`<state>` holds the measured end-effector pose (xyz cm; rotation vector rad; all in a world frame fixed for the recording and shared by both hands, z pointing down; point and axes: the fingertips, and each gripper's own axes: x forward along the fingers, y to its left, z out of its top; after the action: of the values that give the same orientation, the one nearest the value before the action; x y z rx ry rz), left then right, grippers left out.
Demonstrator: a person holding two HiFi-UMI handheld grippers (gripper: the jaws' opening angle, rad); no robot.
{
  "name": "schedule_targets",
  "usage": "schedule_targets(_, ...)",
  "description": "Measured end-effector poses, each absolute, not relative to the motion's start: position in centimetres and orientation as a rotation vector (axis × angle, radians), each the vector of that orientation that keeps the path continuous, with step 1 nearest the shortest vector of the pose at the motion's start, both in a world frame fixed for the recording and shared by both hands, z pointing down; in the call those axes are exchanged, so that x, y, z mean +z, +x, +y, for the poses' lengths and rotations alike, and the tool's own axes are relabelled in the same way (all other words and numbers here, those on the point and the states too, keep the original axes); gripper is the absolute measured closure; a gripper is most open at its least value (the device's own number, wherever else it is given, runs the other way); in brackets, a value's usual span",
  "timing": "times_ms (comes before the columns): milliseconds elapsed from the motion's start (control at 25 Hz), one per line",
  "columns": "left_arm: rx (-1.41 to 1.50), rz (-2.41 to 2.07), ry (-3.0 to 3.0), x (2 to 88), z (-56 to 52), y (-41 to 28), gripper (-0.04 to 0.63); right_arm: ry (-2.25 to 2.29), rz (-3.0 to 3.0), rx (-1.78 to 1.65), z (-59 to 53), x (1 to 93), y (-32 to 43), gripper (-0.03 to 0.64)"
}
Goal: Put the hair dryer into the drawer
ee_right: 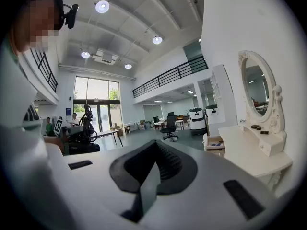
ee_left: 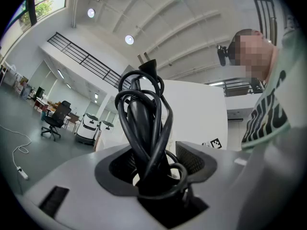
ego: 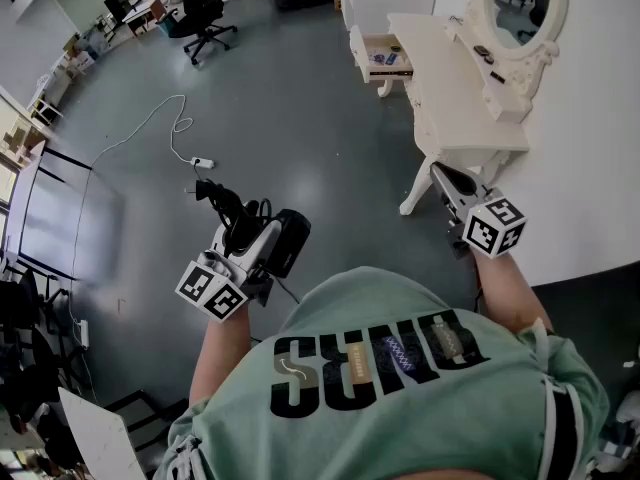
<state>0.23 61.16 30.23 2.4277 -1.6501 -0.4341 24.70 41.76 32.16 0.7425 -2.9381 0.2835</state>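
Two handheld grippers out in front of a person in a green shirt [ego: 400, 368], seen from steeply above. At far left, on the grey floor [ego: 300, 118], a white power strip [ego: 203, 162] with its lead trailing away, and an office chair [ego: 205, 8] beyond. Next, the left gripper [ego: 240, 226], tilted slightly upward and clamped on the handle of the black hair dryer [ego: 288, 240]. Cord [ee_left: 163, 114] wound in loops around that handle, with the plug [ee_left: 147, 63] sticking out on top, probably bundled this way to stop it dragging or snagging during the carry. Well apart from the dryer, further right and ahead, the white drawer [ego: 378, 60], already pulled out of a cream dressing table [ego: 455, 108], seemingly open to receive the dryer. Most of the walk across the floor apparently not yet done. Right again, the right gripper [ego: 447, 181], jaws pressed together on nothing, near the table, likely free to steady the drawer. At far right, an oval mirror [ego: 525, 3], cut off by the frame edge. Hard to make out: the small items lying in the drawer, the dryer's exact shape, dark against the floor, and the left jaw pads, buried under cord.
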Motion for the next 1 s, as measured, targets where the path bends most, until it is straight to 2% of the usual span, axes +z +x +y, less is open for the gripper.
schedule_targets(480,-0.438,-1.629,2.429,30.6,59.4,-0.7,0.341,0.724,-2.933,0.286,40.1,32.6,23.0,0.623)
schedule_targets(1000,-0.451,-1.618,2.438,30.6,58.6,-5.8,0.342,0.764,-2.935,0.310,38.2,31.9,18.0,0.623)
